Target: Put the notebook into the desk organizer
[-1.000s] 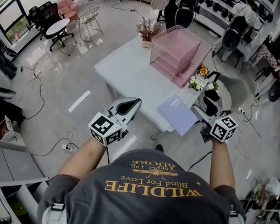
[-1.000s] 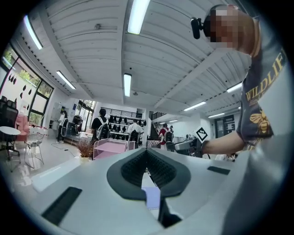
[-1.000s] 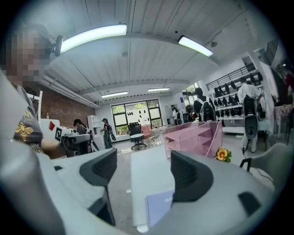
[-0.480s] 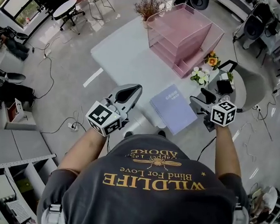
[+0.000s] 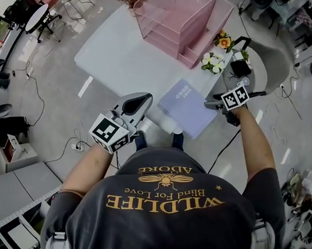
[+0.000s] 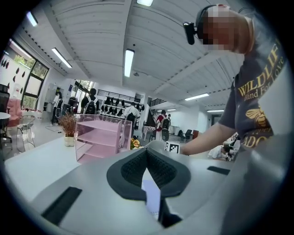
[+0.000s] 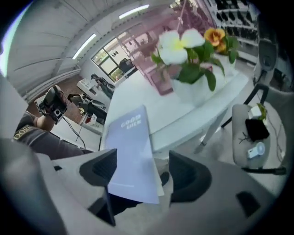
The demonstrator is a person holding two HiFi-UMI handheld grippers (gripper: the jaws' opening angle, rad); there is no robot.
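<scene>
A lavender notebook [image 5: 185, 107] lies flat on the white table [image 5: 112, 51], with its near corner over the table's front edge. The pink tiered desk organizer [image 5: 178, 23] stands at the table's far end, seen also in the left gripper view [image 6: 98, 137]. My right gripper [image 5: 210, 105] is at the notebook's right edge. In the right gripper view the notebook [image 7: 131, 151] reaches between the jaws of the right gripper [image 7: 142, 170], which stand apart. My left gripper [image 5: 147, 97] hovers left of the notebook, fingertips together on nothing [image 6: 147, 153].
Two small pots of flowers [image 5: 215, 60] stand at the table's right edge beside the organizer, close to my right gripper [image 7: 188, 50]. A grey chair [image 5: 269, 61] with a black item on it sits right of the table. Cables lie on the floor at left.
My right gripper has moved in to the notebook's right edge, so the notebook now sits between its jaws. The head view has shifted toward the table. The left gripper has hardly moved.
</scene>
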